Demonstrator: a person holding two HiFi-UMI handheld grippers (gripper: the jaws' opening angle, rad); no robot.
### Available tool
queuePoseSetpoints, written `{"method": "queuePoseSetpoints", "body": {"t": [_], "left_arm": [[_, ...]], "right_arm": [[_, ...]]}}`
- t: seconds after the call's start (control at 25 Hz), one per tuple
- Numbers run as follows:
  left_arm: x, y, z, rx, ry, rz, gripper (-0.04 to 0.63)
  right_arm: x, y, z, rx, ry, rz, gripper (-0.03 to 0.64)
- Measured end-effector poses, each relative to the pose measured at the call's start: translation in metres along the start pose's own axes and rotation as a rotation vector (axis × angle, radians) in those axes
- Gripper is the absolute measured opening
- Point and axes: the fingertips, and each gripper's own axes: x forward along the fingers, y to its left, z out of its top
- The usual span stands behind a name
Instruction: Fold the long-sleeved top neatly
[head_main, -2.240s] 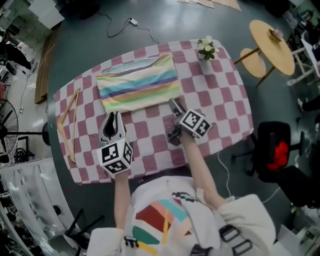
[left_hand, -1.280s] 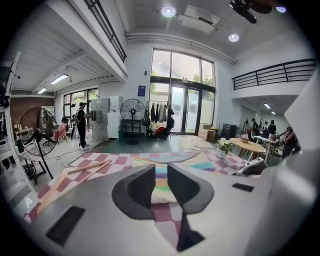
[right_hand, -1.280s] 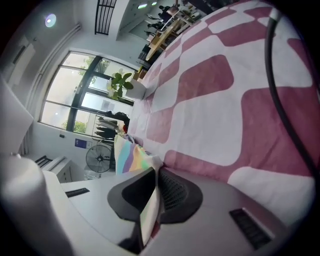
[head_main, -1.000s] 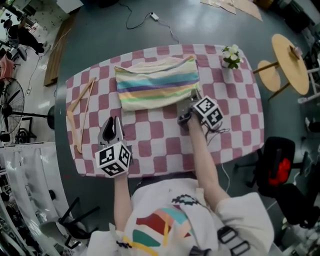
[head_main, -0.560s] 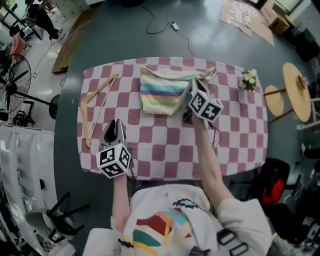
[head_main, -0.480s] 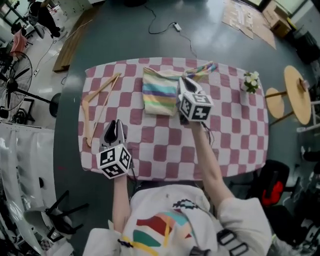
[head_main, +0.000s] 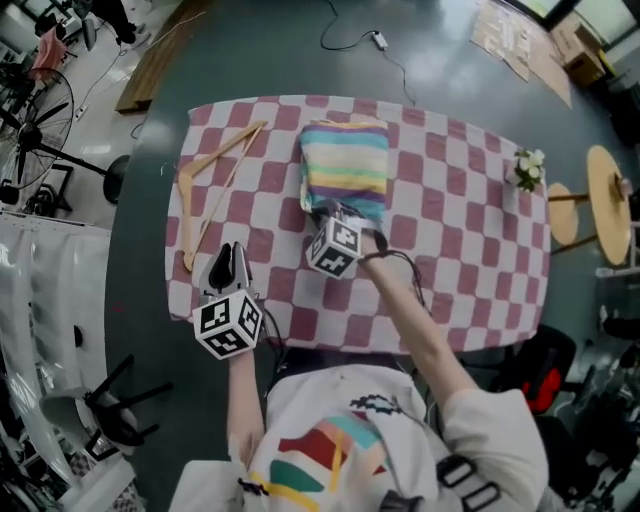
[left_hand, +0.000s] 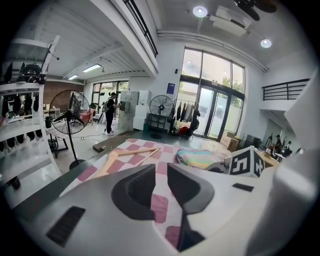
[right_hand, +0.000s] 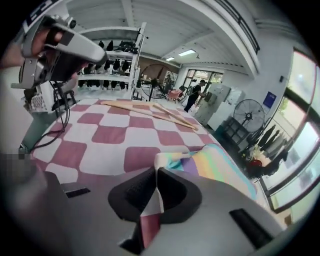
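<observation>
Your right hand-held gripper (right_hand: 155, 175) has carried one side of the long-sleeved top (head_main: 345, 165) across to the left, so the wide rectangle is now a narrow folded one, lying toward the far middle of the tabletop (head_main: 470, 240). Its jaws are pressed together on a thin edge of fabric at the top's near corner. Your left hand-held gripper (left_hand: 161, 170) hangs over the near left part, jaws slightly spread, with nothing between them. The top is soft cloth in pastel stripes. The checked cloth (head_main: 440, 190) is pink and white. A wooden hanger (head_main: 215, 185) lies flat at the left.
</observation>
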Motion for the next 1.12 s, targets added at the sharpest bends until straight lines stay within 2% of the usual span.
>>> {"method": "queuePoseSetpoints", "body": {"t": [0.28,0.44,0.48,0.56,0.6,0.88,1.0,1.12], "left_arm": [[-0.004,0.005,-0.014,-0.017,0.019,0.011,0.074],[-0.001,-0.004,-0.003,-0.005,-0.003,-0.011,0.074],[0.001,-0.007,0.001,0.0,-0.011,-0.018,0.074],[0.004,-0.012,0.011,0.012,-0.03,-0.034,0.074],[0.006,-0.016,0.016,0.019,-0.04,-0.042,0.074],[0.016,-0.059,0.06,0.074,-0.132,-0.143,0.074],[0.019,-0.089,0.071,0.097,-0.164,-0.205,0.072],[0.019,-0.121,0.08,0.147,-0.2,-0.255,0.038]], "right_arm": [[0.0,0.001,0.001,-0.064,-0.01,-0.07,0.015],[-0.008,0.006,0.009,-0.062,-0.037,-0.041,0.02],[-0.012,0.005,0.012,-0.055,-0.049,-0.033,0.04],[-0.022,0.0,0.02,-0.032,-0.083,-0.026,0.164],[-0.029,-0.007,0.026,-0.022,-0.101,-0.037,0.169],[-0.119,-0.083,0.055,0.107,-0.271,-0.248,0.169],[-0.172,-0.109,0.05,0.213,-0.349,-0.342,0.169],[-0.224,-0.127,0.033,0.316,-0.402,-0.453,0.155]]}}
